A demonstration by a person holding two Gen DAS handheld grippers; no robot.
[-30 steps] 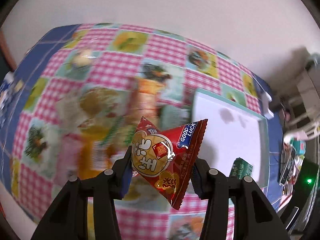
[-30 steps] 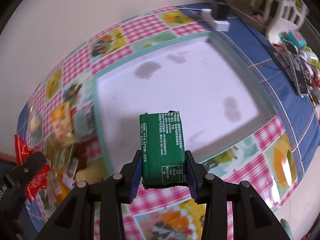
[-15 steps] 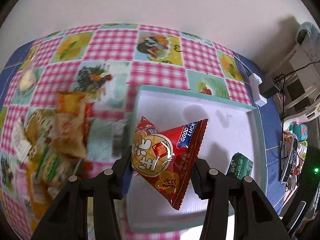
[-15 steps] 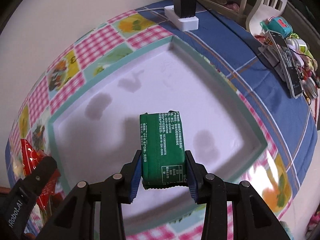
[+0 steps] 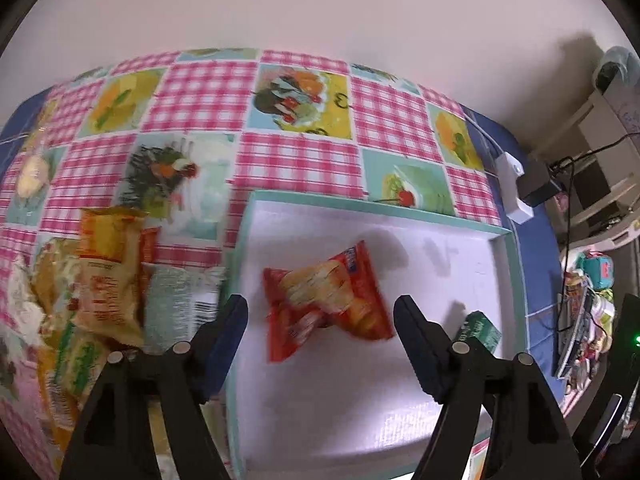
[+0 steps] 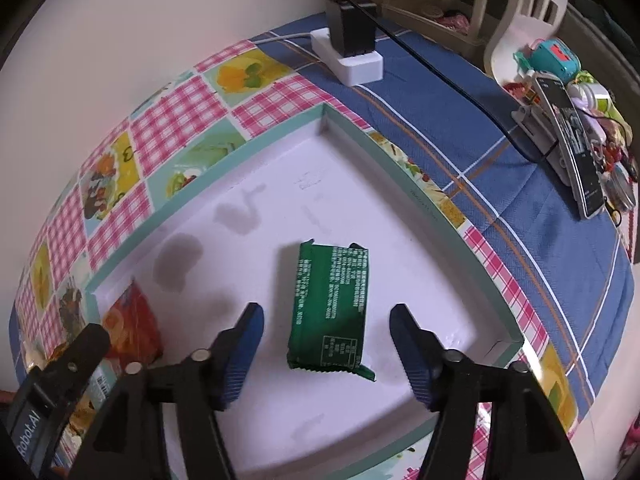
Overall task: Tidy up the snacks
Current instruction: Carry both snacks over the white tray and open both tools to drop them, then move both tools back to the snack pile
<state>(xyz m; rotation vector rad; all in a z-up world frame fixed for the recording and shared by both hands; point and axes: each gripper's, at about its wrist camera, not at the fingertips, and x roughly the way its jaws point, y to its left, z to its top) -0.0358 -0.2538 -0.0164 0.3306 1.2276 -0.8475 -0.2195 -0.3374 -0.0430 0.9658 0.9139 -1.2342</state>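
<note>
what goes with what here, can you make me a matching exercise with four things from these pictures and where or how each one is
Things:
1. red snack bag
2. green packet
3. pile of snack bags
4. white power strip

Places or states:
A. on the blue cloth, beyond the tray's far corner
B. on the checked cloth, outside the tray
C. in the tray, below the open left gripper
D. in the tray, below the open right gripper

Pairs: 1-C, 2-D, 3-B, 4-A

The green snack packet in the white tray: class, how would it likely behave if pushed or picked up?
The green snack packet lies flat and boxy in the tray, so it would probably slide, not roll. Its crimped foil ends suggest it is light and somewhat crushable, perhaps slippery.
</note>
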